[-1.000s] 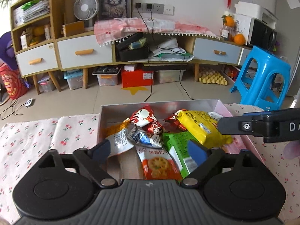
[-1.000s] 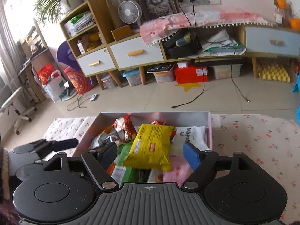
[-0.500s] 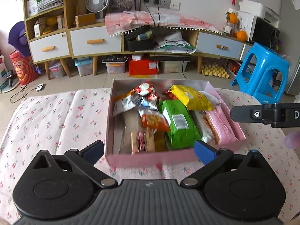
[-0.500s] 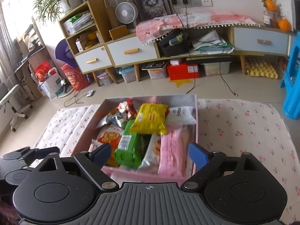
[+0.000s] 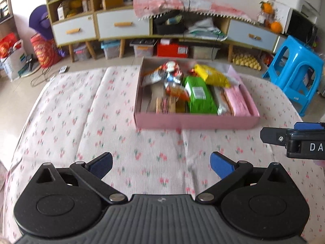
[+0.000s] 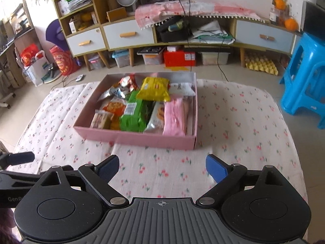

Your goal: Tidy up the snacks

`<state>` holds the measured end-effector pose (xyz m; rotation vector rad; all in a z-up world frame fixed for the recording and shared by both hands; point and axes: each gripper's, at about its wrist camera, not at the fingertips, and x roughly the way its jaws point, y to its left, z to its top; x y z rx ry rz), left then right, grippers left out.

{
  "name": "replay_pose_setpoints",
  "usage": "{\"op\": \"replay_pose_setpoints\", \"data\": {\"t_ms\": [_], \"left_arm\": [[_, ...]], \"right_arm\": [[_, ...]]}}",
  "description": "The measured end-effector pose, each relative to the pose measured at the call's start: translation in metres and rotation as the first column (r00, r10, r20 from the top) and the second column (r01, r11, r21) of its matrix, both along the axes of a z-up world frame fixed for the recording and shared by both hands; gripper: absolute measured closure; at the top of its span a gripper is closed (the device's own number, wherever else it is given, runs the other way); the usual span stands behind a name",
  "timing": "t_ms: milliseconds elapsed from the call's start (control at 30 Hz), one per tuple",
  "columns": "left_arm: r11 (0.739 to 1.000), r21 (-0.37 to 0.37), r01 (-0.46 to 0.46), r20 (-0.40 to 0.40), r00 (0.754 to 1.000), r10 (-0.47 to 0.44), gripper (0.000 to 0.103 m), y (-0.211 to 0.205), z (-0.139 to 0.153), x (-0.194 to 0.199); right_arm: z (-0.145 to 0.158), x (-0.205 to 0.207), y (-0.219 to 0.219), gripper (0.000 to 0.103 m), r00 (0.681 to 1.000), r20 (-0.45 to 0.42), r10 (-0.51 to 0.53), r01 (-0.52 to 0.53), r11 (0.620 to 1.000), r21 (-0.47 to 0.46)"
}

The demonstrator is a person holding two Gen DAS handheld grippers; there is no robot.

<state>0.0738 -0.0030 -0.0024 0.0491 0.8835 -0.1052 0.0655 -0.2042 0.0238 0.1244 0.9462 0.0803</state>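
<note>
I hold both grippers back over the near edge of the tablecloth [image 6: 233, 109], left gripper [image 5: 161, 165] and right gripper [image 6: 162, 165] released, empty, jaws just widened. The snacks sit packed in the pink box [image 6: 138, 137] mid-table. Sorting looks finished; next I'd only check for strays.

bright daylight | soft shadows | slight motion blur | fisheye-curved edges

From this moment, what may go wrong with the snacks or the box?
1. The yellow packet lies loosely on top of the green packet and other snacks, so it might slide if the pink box is bumped.
2. The box sits on a creased cherry-print cloth; a tug on the cloth could shift it.
3. Both the left gripper and the right gripper are open and empty.
</note>
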Motion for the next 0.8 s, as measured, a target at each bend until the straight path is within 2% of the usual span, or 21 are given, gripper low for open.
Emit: {"op": "replay_pose_setpoints", "data": {"t_ms": [100,200,267,367,533,800], "left_arm": [[1.000,0.019,-0.017,0.008,1.000,0.017,0.000,0.002,-0.003,-0.009],[0.997,0.007,-0.077,-0.029,0.997,0.077,0.000,0.004,-0.004,-0.006],[0.997,-0.012,-0.077,-0.024,0.997,0.077,0.000,0.004,-0.001,-0.004],[0.995,0.016,-0.095,-0.006,0.995,0.095,0.000,0.006,0.000,-0.007],[0.989,0.044,-0.142,-0.014,0.990,0.143,0.000,0.011,-0.005,-0.008],[0.989,0.061,-0.136,-0.029,0.990,0.138,0.000,0.002,-0.007,-0.012]], "right_arm": [[-0.001,-0.009,0.000,0.006,1.000,-0.010,-0.023,0.023,1.000,-0.005],[-0.007,-0.011,0.001,0.006,0.997,-0.054,-0.059,0.058,0.998,-0.019],[-0.008,-0.011,0.002,0.006,0.996,-0.057,-0.074,0.072,0.997,-0.031],[-0.011,-0.014,0.005,0.006,0.994,-0.058,-0.088,0.084,0.994,-0.069],[-0.009,-0.018,0.008,0.006,0.995,-0.041,-0.090,0.086,0.992,-0.092],[-0.010,-0.017,0.016,0.006,0.997,-0.040,-0.065,0.061,0.994,-0.091]]}}
